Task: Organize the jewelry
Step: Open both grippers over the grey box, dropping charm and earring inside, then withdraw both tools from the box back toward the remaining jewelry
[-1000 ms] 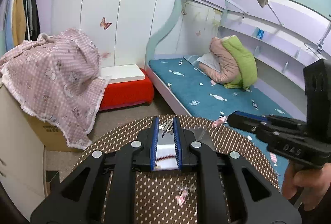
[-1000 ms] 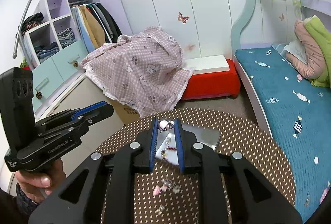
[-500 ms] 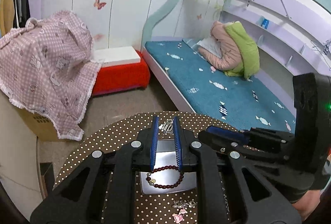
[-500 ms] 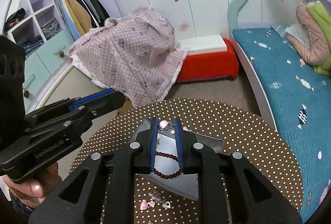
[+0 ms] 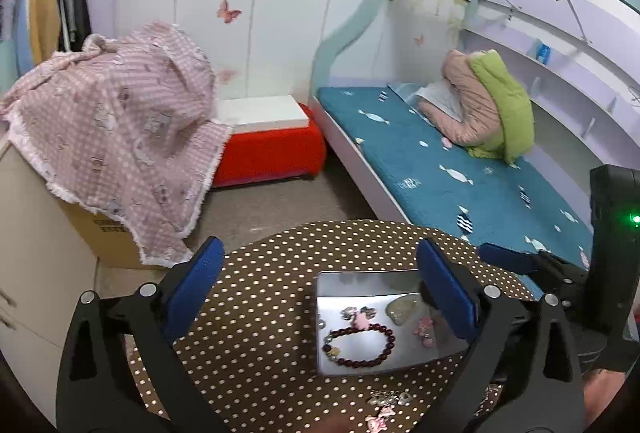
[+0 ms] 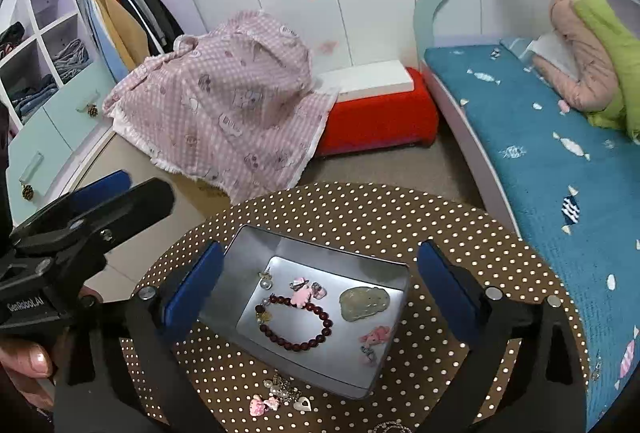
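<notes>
A silver metal tray (image 6: 256,349) (image 5: 360,279) sits on the round polka-dot table (image 6: 380,217) (image 5: 260,313). In it lie a dark red bead bracelet (image 6: 298,325) (image 5: 360,347), a pale green jade pendant (image 6: 364,303) (image 5: 402,309) and small pink charms (image 6: 374,337). Loose pink and silver trinkets (image 6: 280,395) (image 5: 386,409) lie on the table in front of the tray. My right gripper (image 6: 316,289) is open and empty above the tray. My left gripper (image 5: 320,289) is open and empty, just left of the tray.
A pink checked cloth (image 6: 224,113) covers a cardboard box to the left. A red stool (image 6: 380,117) stands behind the table. A bed with a teal cover (image 6: 540,161) runs along the right. Shelves with clothes (image 6: 48,45) stand far left.
Both grippers have opened wide and let go of small trinkets. More pieces now lie in the tray beside the bracelet. Both grippers moved over the tray.
</notes>
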